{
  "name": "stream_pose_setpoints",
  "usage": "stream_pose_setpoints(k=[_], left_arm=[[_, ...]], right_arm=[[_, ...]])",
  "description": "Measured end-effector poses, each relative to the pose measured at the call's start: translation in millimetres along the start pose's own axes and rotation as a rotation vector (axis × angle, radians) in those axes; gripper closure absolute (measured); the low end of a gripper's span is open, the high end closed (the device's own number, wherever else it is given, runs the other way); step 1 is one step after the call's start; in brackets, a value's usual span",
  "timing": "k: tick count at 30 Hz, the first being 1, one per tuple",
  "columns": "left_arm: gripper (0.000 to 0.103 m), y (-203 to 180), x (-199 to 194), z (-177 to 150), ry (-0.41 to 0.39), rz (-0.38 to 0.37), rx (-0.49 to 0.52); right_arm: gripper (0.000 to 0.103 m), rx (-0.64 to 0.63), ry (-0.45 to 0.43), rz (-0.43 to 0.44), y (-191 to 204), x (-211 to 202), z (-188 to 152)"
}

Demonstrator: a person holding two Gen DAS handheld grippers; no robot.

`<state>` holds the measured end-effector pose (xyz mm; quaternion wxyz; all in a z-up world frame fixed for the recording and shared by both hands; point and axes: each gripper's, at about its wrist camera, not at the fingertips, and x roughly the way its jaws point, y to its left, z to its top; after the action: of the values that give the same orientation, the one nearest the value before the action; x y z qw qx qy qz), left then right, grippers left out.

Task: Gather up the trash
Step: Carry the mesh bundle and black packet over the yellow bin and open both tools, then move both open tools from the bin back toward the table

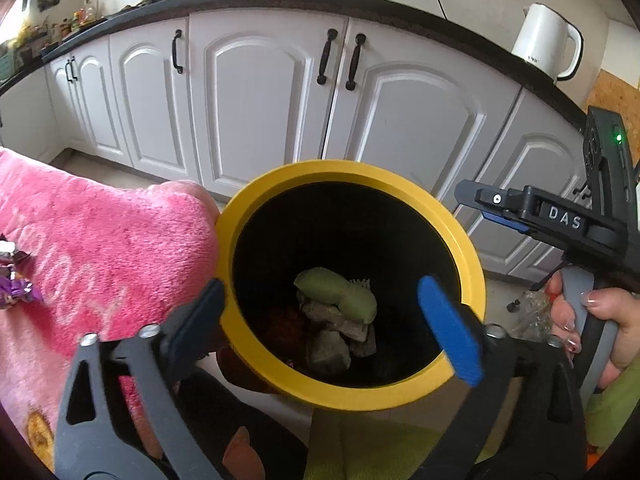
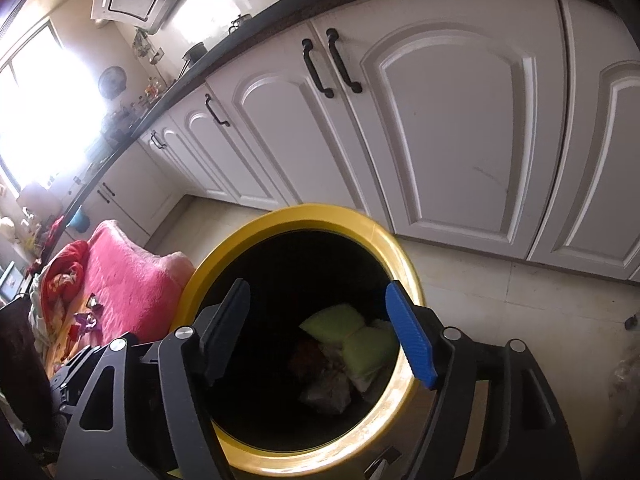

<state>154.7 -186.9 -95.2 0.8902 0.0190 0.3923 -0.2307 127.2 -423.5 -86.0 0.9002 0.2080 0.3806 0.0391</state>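
A round bin with a yellow rim (image 1: 276,184) (image 2: 404,264) and a black inside stands on the floor under both grippers. At its bottom lie a pale green soft piece (image 1: 340,292) (image 2: 352,336) and crumpled grey paper (image 1: 332,344) (image 2: 328,392). My left gripper (image 1: 326,320) hangs over the bin's mouth, jaws wide open, nothing between them. My right gripper (image 2: 320,336) is also above the opening, open and empty. In the left wrist view the right gripper's body (image 1: 560,220) shows at the right edge, held by a hand (image 1: 600,320). Purple foil wrappers (image 1: 18,288) (image 2: 86,320) lie on the pink blanket.
A pink blanket (image 1: 100,248) (image 2: 132,276) touches the bin's left side. White cabinet doors (image 1: 260,92) (image 2: 460,120) with black handles run behind the bin under a dark counter. A white kettle (image 1: 548,40) stands on the counter. Pale floor tiles (image 2: 500,300) lie to the right.
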Motion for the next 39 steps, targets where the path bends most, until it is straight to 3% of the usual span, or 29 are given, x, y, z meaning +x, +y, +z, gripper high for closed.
stream_pose_setpoints(k=[15, 39], left_arm=[[0.011, 29.9, -53.3, -1.2, -0.098, 0.080, -0.087], [0.011, 74.8, -137.1, -10.4, -0.278, 0.237, -0.166]], right_arm=[[0.024, -0.152, -0.090, -0.030, 44.6, -23.8, -3.9], [0.019, -0.399, -0.129, 0.074, 137.7, -45.1, -33.3]])
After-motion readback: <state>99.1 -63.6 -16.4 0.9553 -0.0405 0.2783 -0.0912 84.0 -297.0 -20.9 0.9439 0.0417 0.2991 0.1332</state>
